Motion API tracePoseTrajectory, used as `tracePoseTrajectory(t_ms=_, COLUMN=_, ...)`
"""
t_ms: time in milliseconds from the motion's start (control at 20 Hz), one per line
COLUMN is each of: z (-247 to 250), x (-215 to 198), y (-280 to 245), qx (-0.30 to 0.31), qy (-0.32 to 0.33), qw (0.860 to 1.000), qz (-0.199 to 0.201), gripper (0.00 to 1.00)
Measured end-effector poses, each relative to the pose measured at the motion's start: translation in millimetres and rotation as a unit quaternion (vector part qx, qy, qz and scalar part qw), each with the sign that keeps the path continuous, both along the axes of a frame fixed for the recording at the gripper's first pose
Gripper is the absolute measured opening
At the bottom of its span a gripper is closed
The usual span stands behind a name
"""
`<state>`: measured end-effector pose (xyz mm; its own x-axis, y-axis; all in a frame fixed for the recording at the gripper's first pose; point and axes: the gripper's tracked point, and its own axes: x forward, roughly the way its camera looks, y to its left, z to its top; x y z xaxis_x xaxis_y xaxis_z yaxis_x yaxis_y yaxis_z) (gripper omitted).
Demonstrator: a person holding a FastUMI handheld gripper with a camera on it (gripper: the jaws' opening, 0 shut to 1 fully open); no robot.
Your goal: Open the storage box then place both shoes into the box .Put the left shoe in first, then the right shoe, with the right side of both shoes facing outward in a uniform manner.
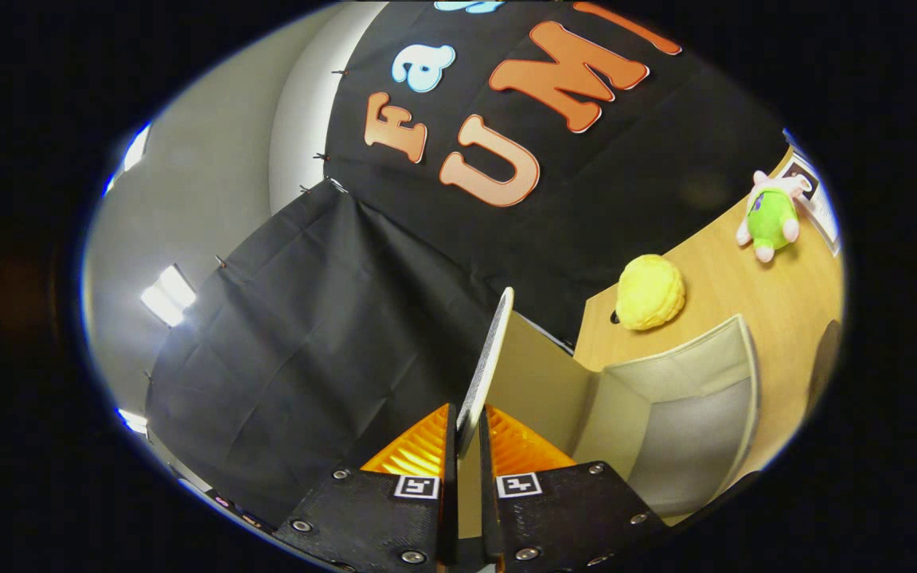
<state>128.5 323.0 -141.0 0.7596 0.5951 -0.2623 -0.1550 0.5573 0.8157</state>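
My gripper point(468, 430) is shut on the lid point(487, 358) of the storage box, a thin flat panel seen edge-on and standing up between my two fingers. The lid is swung up and away from the beige fabric box point(681, 398), whose open inside shows just right of the fingers. The whole view is tilted, with the wooden table point(753, 286) slanting up on the right. The box's inside looks bare where I can see it.
A yellow plush toy point(649, 293) lies on the table just beyond the box. Farther off sits a green and pink plush toy point(770, 215) next to a printed sheet point(817, 199). Black cloth walls stand behind the table.
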Motion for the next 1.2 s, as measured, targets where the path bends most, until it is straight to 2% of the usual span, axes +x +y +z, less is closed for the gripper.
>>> tracePoseTrajectory(t_ms=250, z=-20, x=17, y=47, qx=0.041, qy=0.034, qw=0.999, qz=0.011, gripper=0.14)
tracePoseTrajectory(t_ms=500, z=-39, x=32, y=60, qx=0.070, qy=0.054, qw=0.996, qz=-0.012, gripper=0.15)
tracePoseTrajectory(t_ms=650, z=-49, x=34, y=74, qx=0.060, qy=0.065, qw=0.996, qz=-0.012, gripper=0.17)
tracePoseTrajectory(t_ms=750, z=-52, x=32, y=79, qx=0.055, qy=0.076, qw=0.996, qz=-0.004, gripper=0.33)
tracePoseTrajectory(t_ms=800, z=-53, x=31, y=80, qx=0.056, qy=0.083, qw=0.995, qz=0.001, gripper=0.44)
tracePoseTrajectory(t_ms=900, z=-52, x=28, y=69, qx=0.045, qy=0.085, qw=0.995, qz=0.001, gripper=0.58)
tracePoseTrajectory(t_ms=1100, z=-61, x=16, y=16, qx=-0.032, qy=0.082, qw=0.996, qz=-0.021, gripper=0.78)
tracePoseTrajectory(t_ms=1200, z=-74, x=3, y=-22, qx=-0.083, qy=0.092, qw=0.992, qz=-0.032, gripper=0.84)
